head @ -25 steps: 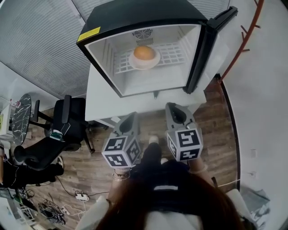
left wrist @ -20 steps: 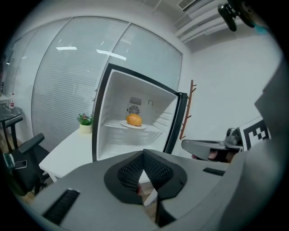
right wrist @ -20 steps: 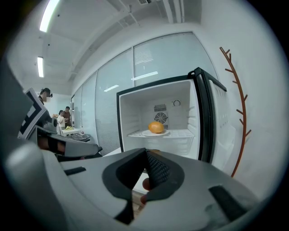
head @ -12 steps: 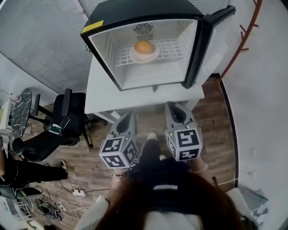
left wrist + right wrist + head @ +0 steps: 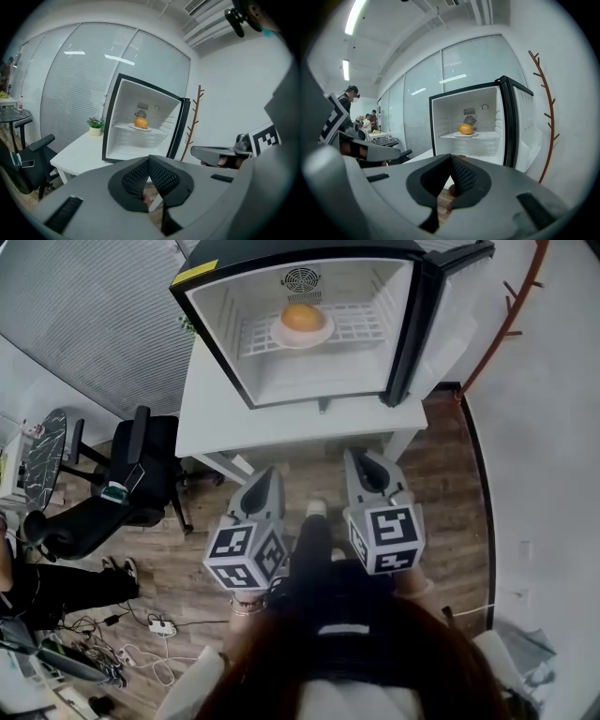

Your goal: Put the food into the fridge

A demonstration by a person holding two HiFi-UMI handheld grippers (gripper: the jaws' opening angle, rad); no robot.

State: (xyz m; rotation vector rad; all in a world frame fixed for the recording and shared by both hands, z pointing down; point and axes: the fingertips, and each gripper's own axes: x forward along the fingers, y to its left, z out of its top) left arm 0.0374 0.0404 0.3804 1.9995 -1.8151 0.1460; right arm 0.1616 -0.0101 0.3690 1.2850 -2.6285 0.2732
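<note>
Head view, both claws low in frame, side by side, pointing toward 12 o'clock and apart from each other.

Left gripper (image 5: pixel 149 159): in its own view the two black ribbed pads meet at the tip, clenched on nothing. Right gripper (image 5: pixel 451 161): same reading, pads pressed together and empty between them.

Task item: a round orange food piece (image 5: pixel 302 317) sits on a small white round plate (image 5: pixel 316 339). The plate rests on the white wire shelf (image 5: pixel 361 326) inside the compact black fridge with a white interior (image 5: pixel 309 382). From my claws the fridge lies at 12 o'clock, well apart from both tips. The orange piece is near the middle of the shelf, just below the round vent grille on the back wall.

Black fridge door (image 5: pixel 417 324) stands swung open at the 1 o'clock side of the cabinet. The fridge stands on a white rectangular table (image 5: pixel 281 432); a strip of bare tabletop shows in front of it.

Surroundings: a black office chair (image 5: pixel 141 484) at 9 o'clock on the brown wood-plank floor (image 5: pixel 445 474). A small green potted plant (image 5: pixel 95 124) stands on the table at the fridge's 9 o'clock side. A reddish-brown branch-shaped stand (image 5: pixel 543 117) is by the wall at 3 o'clock of the door. Several people (image 5: pixel 370 122) stand far off at 9 o'clock in the right gripper view.
</note>
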